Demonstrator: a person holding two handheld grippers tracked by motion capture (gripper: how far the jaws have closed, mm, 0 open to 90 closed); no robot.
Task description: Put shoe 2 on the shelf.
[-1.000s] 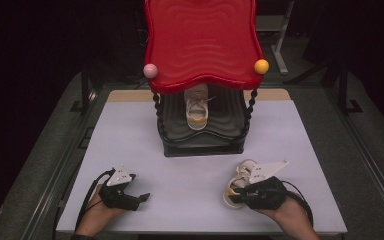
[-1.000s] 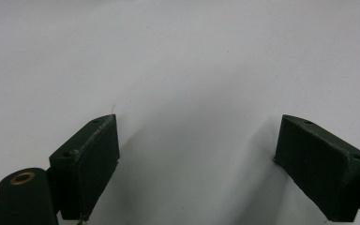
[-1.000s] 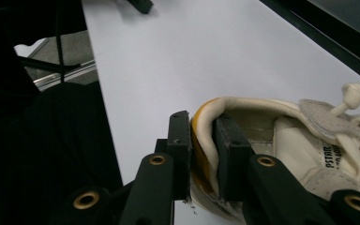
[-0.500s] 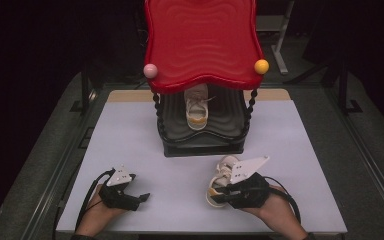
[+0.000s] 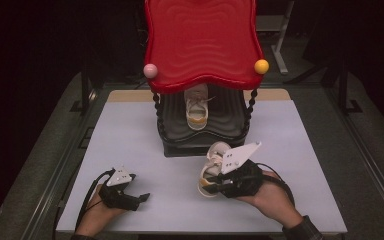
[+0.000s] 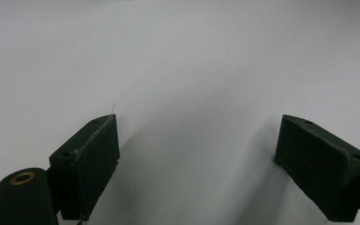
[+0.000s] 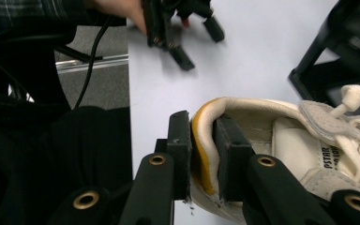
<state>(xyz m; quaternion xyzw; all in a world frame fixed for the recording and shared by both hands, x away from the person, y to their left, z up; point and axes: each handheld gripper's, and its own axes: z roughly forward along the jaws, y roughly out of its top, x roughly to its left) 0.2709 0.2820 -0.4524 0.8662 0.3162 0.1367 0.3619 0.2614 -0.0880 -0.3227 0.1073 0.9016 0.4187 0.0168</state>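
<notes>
White tabletop (image 5: pixel 130 130), right tongs (image 7: pixel 201 154) clamping cream sneaker's (image 7: pixel 281 140) heel collar, left tongs (image 6: pixel 197 159) agape, resting low

The left gripper (image 5: pixel 139 198) rests low on the worktop (image 5: pixel 130 130) at its near left, jaws wide apart with nothing between. The right gripper (image 7: pixel 201 154) is lifted above the worktop's near middle, jaws clamped on a shoe (image 7: pixel 281 140) heel.

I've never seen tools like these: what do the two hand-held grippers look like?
Both the left gripper and the right gripper are black, with two blocky jaws, brass-coloured rivets, a pale three-cornered plate on top and a black trailing cable. A dark cuff shows at the right wrist.
</notes>
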